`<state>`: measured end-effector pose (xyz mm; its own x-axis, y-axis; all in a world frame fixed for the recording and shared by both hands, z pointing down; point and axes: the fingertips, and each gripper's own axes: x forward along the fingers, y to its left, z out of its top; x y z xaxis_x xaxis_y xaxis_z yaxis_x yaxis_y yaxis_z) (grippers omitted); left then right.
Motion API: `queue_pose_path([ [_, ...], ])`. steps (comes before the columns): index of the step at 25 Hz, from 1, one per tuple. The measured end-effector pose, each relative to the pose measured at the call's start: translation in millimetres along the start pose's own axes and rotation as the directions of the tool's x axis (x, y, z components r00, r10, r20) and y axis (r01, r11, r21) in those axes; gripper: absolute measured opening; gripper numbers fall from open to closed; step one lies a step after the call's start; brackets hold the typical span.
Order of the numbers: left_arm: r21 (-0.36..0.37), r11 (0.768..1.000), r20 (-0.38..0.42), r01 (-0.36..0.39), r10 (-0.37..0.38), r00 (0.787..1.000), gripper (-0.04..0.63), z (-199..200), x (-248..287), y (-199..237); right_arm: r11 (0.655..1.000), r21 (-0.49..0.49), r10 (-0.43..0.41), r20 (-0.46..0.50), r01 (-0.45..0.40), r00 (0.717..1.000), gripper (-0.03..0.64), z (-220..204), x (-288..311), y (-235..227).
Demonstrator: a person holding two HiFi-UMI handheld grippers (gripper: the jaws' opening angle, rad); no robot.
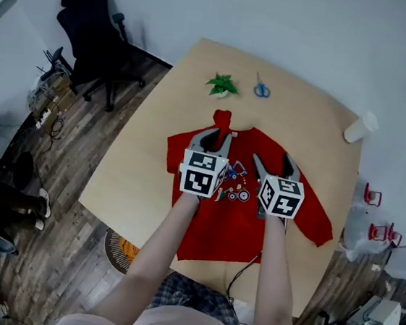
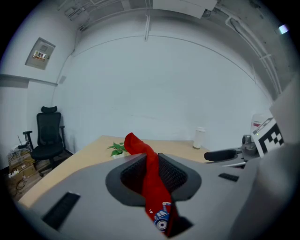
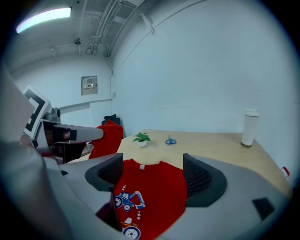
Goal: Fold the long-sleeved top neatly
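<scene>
Both forearms are reaching forward from the near edge of the wooden table (image 1: 145, 159), side by side, with each gripper pointing away from the person and tilting slightly down.

The left gripper (image 1: 217, 139) is clamping a sleeve (image 2: 152, 185). Its jaws are nearly together on the red fabric, which is running up between them as a narrow band and flopping over past the tips.

The right gripper (image 1: 272, 162) is hovering over the chest of the garment with its jaws standing wide apart and nothing pinched (only cloth lying below them).

The red long-sleeved top (image 1: 218, 222) is lying face up in the middle of the table, collar toward the far edge. A blue excavator print is showing on the front. The other sleeve (image 1: 317, 218) is stretching out toward the near right edge.

A small potted plant (image 1: 223, 85), blue-handled scissors (image 1: 261, 90) and a white cup (image 1: 360, 127) are sitting beyond the collar.
</scene>
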<state>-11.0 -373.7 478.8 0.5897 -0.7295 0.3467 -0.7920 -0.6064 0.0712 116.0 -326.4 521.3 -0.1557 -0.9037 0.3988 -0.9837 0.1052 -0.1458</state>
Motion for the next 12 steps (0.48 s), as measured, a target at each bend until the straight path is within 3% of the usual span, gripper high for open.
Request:
queue_pose_path([
  [6, 0.048, 0.993, -0.052, 0.108, -0.106, 0.993, 0.076, -20, 36, -68, 0.995, 0.039, -0.091, -0.004, 0.091, 0.996, 0.385, -15, -29, -55],
  [12, 0.099, 0.981, -0.132, 0.168, -0.155, 0.979, 0.076, -61, 71, -114, 0.986, 0.074, -0.148, -0.028, 0.149, 0.989, 0.385, -34, -45, -97],
])
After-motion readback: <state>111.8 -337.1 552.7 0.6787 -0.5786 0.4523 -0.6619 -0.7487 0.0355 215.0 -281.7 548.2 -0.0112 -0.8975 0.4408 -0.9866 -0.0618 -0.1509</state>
